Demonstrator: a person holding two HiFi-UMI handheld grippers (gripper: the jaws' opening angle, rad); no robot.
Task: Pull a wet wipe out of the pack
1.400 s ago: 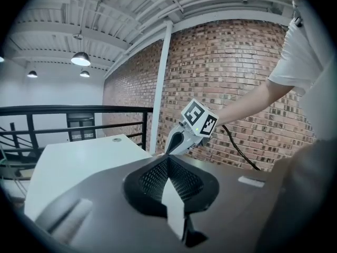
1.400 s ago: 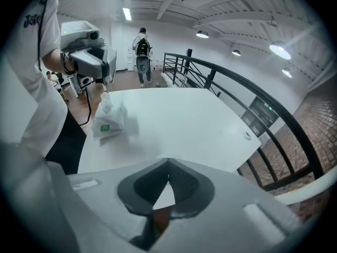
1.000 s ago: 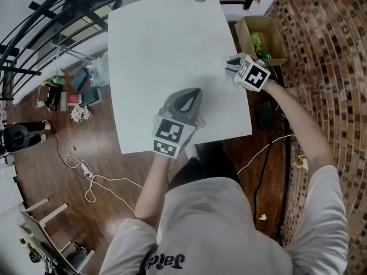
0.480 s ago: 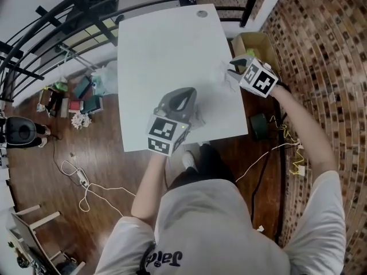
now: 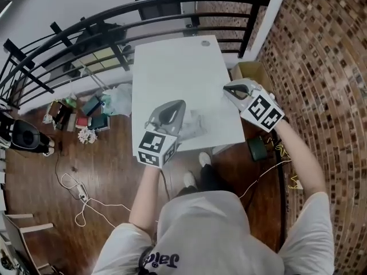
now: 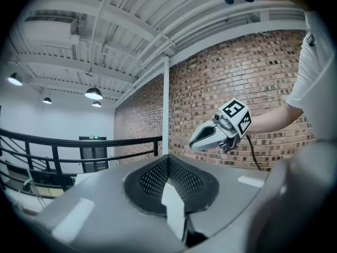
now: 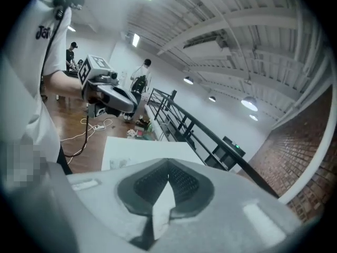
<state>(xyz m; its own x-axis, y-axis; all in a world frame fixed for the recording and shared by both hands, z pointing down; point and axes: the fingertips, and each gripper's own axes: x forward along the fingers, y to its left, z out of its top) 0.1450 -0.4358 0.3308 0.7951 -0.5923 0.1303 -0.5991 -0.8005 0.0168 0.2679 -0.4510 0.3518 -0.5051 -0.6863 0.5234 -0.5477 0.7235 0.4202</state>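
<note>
A crumpled, pale wet-wipe pack [image 5: 194, 125] lies on the white table [image 5: 178, 67] near its front edge; in the right gripper view it is a faint patch [image 7: 118, 163]. I cannot make out a separate loose wipe. My left gripper [image 5: 178, 105] hovers well above the table, just left of the pack, jaws shut with nothing between them [image 6: 168, 158]. My right gripper [image 5: 226, 89] is also lifted, over the table's right edge, jaws shut and empty [image 7: 168, 162]. Each gripper shows in the other's view: the right [image 6: 194, 145], the left [image 7: 136, 105].
A black railing [image 5: 114, 16] runs behind and to the left of the table. A cardboard box [image 5: 252, 70] stands on the floor to its right, by the brick wall. Clutter [image 5: 86, 113] and cables [image 5: 74, 182] lie on the wooden floor at left.
Both grippers have risen off the table, the right one more. The right gripper held a wipe at the table's right edge half a second ago; it is now shut and empty.
</note>
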